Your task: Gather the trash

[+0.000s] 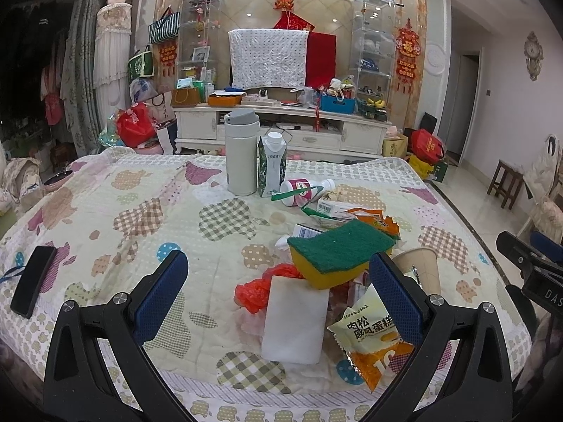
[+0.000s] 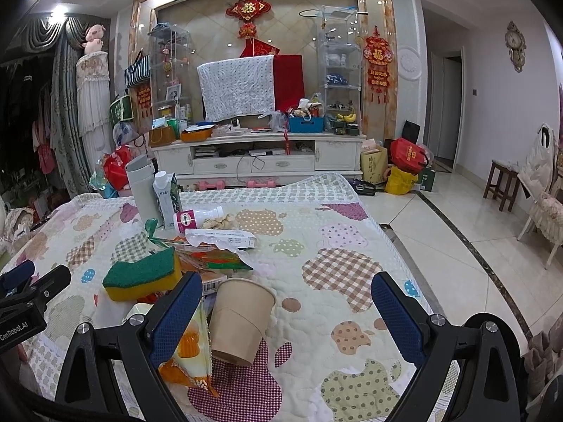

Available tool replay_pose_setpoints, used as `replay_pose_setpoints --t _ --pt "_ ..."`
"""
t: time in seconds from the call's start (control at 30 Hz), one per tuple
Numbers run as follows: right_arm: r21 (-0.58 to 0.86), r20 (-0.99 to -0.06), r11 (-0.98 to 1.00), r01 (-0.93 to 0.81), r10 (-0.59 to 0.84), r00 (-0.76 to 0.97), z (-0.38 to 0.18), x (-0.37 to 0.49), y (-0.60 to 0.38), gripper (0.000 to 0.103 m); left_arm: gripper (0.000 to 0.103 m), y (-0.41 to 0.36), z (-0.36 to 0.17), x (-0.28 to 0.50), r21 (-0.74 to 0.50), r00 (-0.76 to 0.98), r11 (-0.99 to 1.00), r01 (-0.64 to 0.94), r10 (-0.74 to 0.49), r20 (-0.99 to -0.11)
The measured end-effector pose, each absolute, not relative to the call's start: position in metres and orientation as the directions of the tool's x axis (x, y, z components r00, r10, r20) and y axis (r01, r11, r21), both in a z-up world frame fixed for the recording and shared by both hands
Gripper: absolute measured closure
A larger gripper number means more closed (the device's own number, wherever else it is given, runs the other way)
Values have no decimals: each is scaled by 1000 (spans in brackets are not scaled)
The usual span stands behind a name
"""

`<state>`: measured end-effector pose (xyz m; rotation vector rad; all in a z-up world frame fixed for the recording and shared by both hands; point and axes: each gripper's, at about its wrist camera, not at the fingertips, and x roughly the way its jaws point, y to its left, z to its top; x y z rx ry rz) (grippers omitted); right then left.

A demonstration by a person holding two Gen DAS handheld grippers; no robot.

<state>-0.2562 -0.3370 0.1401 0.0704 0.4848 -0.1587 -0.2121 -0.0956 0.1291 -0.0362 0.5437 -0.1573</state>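
Nearest the left wrist camera, the left gripper [image 1: 278, 288] holds its blue-padded fingers [image 1: 160, 293] wide apart above a flat white rectangular foam block [image 1: 295, 320] lying on a patchwork-print quilted cover [image 1: 105, 218]. Touching the block's far edge is a crumpled orange plastic bag [image 1: 257, 290], and a yellow sponge with a green scouring top [image 1: 339, 251] rests partly on the pile. Just right of the block lies a yellow and orange snack wrapper [image 1: 369, 334].

In the right wrist view, the right gripper [image 2: 281, 313] is also spread open, holding nothing. A brown paper cup [image 2: 239, 316] lies tipped on the cover between its fingers, beside the left finger.

Farther back stand a tall white flask with a grey lid [image 1: 240, 153] and a green and white drink carton [image 1: 271, 165], with a white bottle with a pink label [image 1: 306, 190] lying beside them.
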Motion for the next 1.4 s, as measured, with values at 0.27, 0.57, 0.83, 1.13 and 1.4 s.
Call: replay_pose_setpoints --t 0.27,0.57,0.83,1.13,1.4 --pt "30 -469 985 173 -138 872 139 -256 -338 7 1 -101 128 -213 -73 838 986 150 -166 -519" --pt "37 -472 983 182 -143 870 137 -256 -341 7 1 -103 128 -212 -68 837 985 157 -169 -520" --pt "36 -472 982 183 -145 870 137 -256 -341 7 1 -103 128 -213 -68 837 985 158 -170 -520" --pt "41 -480 981 187 -145 865 133 -257 -344 7 1 -110 124 -213 -66 831 985 161 -172 -529" --pt "34 -488 983 181 -142 861 131 -257 -341 7 1 -110 122 -213 -70 829 984 162 -174 -531"
